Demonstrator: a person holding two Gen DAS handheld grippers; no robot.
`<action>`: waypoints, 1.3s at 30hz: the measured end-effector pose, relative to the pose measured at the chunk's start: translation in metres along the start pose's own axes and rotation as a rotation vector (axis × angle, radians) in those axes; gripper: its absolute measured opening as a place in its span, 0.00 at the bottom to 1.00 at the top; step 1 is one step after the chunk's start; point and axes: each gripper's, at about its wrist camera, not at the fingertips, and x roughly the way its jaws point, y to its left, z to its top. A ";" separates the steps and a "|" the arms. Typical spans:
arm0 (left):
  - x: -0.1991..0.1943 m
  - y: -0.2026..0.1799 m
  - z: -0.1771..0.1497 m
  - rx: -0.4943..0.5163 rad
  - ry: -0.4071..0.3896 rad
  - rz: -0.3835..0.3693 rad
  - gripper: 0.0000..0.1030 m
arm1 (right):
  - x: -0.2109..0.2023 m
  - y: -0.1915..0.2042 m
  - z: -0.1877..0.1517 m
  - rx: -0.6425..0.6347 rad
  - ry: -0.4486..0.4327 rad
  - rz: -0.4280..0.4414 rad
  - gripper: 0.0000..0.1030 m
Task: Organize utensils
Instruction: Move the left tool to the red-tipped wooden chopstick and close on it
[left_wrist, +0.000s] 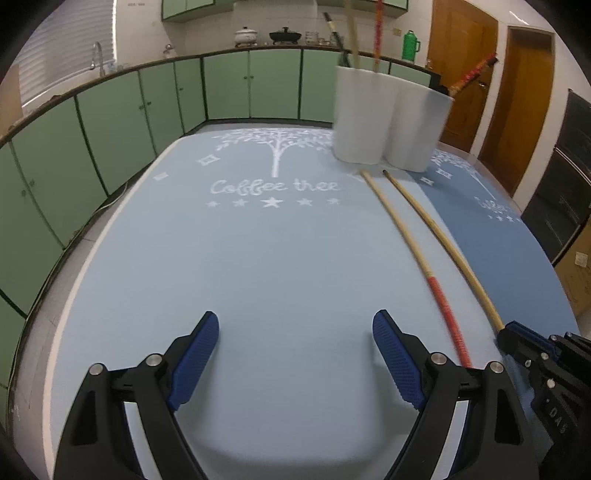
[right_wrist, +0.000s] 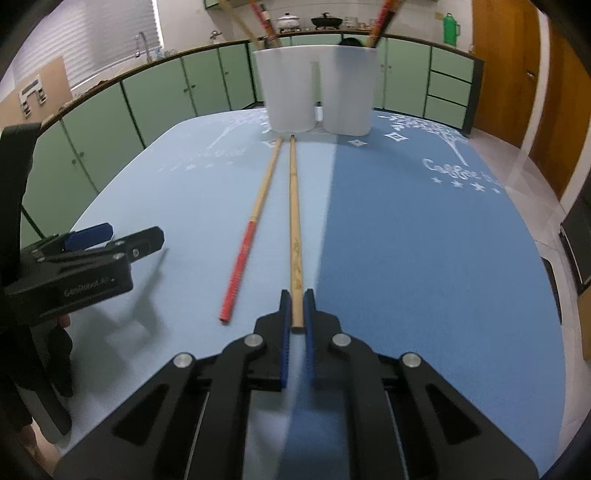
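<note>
Clamping the near end of a plain bamboo chopstick (right_wrist: 295, 236), the right gripper (right_wrist: 296, 314) has its two blue pads drawn in against the stick's sides, with only the stick's own width left between them. The chopstick's blunt end sits just inside the fingertips, and the rest of its length runs straight away from the jaws along the table (right_wrist: 424, 258) toward a white two-part utensil holder (right_wrist: 317, 92). Its far tip lies just short of the holder's base. The stick lies near the seam where the pale blue mat meets the darker blue mat.

Just left of it, apart from the jaws, a second chopstick with a red handle (right_wrist: 251, 236) rests flat on the pale mat, its red end nearest the gripper and its bare tip close beside the tip of the held one. More chopsticks stand upright in the holder.

The left gripper (left_wrist: 295, 332) hangs over bare pale mat with its jaws spread wide and nothing between them. In its view both chopsticks lie off to the right of its right finger, the red-handled one (left_wrist: 417, 251) closer and the plain one (left_wrist: 454, 254) beyond, ending in the right gripper's pads (left_wrist: 511, 334).
</note>
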 end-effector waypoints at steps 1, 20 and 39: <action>0.000 -0.003 0.000 0.001 0.001 -0.007 0.81 | -0.003 -0.005 -0.002 0.010 -0.002 -0.008 0.06; 0.005 -0.068 -0.006 0.041 0.039 -0.070 0.81 | 0.005 -0.072 0.004 0.118 -0.010 -0.074 0.07; 0.002 -0.072 -0.015 0.064 0.030 -0.029 0.76 | -0.010 -0.082 -0.008 0.115 -0.013 0.031 0.25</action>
